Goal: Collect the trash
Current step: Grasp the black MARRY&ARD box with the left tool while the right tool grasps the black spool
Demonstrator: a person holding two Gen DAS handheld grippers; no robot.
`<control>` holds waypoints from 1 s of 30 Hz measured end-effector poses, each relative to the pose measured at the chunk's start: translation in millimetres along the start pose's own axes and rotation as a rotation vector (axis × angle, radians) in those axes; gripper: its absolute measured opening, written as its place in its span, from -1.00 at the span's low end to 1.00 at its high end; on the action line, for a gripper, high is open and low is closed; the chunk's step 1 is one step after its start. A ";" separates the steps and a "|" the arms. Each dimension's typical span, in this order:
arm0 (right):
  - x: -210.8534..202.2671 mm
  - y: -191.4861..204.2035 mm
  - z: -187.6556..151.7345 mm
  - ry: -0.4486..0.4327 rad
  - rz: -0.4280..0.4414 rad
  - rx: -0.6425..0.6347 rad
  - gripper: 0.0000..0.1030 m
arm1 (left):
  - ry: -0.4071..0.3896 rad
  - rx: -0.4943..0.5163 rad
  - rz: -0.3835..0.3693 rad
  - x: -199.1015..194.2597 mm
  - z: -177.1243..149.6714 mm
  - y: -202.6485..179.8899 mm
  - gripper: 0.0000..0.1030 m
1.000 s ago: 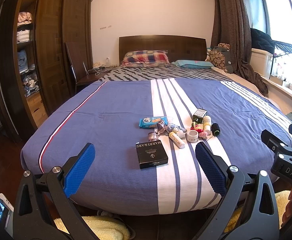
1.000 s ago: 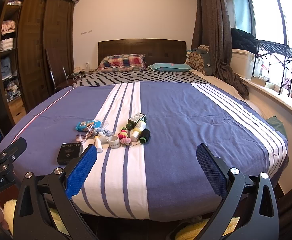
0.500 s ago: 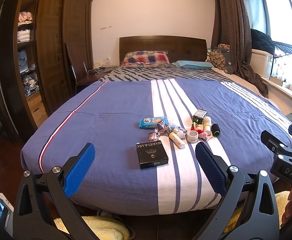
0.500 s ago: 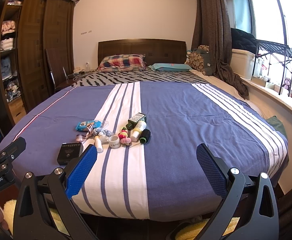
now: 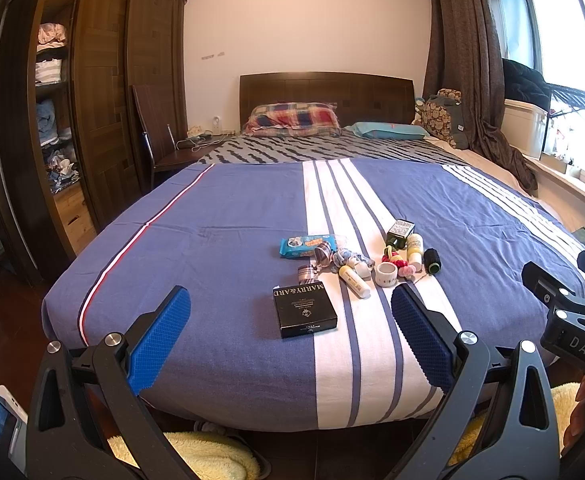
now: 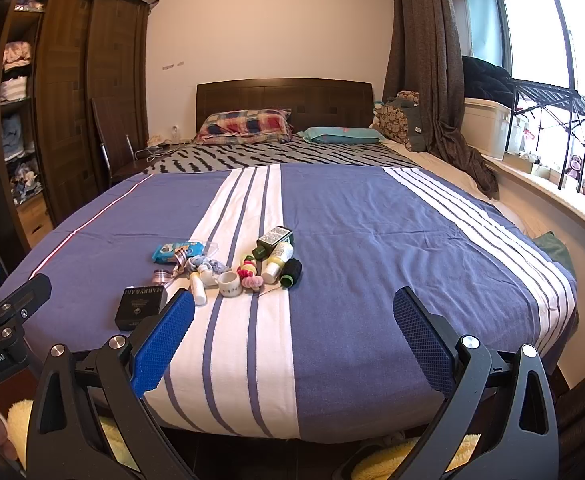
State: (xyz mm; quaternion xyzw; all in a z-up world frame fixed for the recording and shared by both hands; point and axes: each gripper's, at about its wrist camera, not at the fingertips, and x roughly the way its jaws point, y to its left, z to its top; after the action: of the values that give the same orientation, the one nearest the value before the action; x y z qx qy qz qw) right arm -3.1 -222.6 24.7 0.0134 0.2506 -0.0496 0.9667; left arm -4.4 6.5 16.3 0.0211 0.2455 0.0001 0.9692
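A cluster of small items lies on the blue-and-white striped bed (image 5: 220,248) near its foot. It holds a black flat box (image 5: 304,310) (image 6: 140,306), a blue wipes packet (image 5: 306,245) (image 6: 178,250), a white cup (image 5: 386,273) (image 6: 228,283), a cream tube (image 5: 354,282), a dark green bottle (image 5: 399,231) (image 6: 274,240), a black thread spool (image 5: 431,260) (image 6: 291,272) and pink hair ties (image 6: 251,278). My left gripper (image 5: 290,338) is open and empty, short of the box. My right gripper (image 6: 294,340) is open and empty, right of the cluster.
A dark wardrobe (image 5: 104,92) and a chair (image 5: 160,140) stand left of the bed. Pillows (image 5: 292,120) lie at the headboard. A curtain (image 6: 424,60) and window ledge (image 6: 552,184) are on the right. Yellow slippers (image 5: 208,454) lie on the floor at the bed's foot.
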 end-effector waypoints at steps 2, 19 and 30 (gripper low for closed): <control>-0.3 0.6 0.5 0.000 0.000 0.000 0.94 | 0.000 -0.001 0.000 0.0 -0.4 0.1 0.85; 14.8 -3.1 -6.3 0.029 -0.014 0.006 0.94 | 0.036 0.000 -0.002 15.1 -5.3 0.4 0.85; 66.1 -8.4 -23.1 0.134 0.006 0.039 0.94 | 0.141 -0.001 -0.005 65.9 -27.5 8.3 0.85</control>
State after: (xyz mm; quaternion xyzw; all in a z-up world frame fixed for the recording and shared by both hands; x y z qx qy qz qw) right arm 42.4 -235.7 -27.6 0.0363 0.3134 -0.0505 0.9476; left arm 40.6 16.6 -38.9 0.0197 0.3133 -0.0005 0.9495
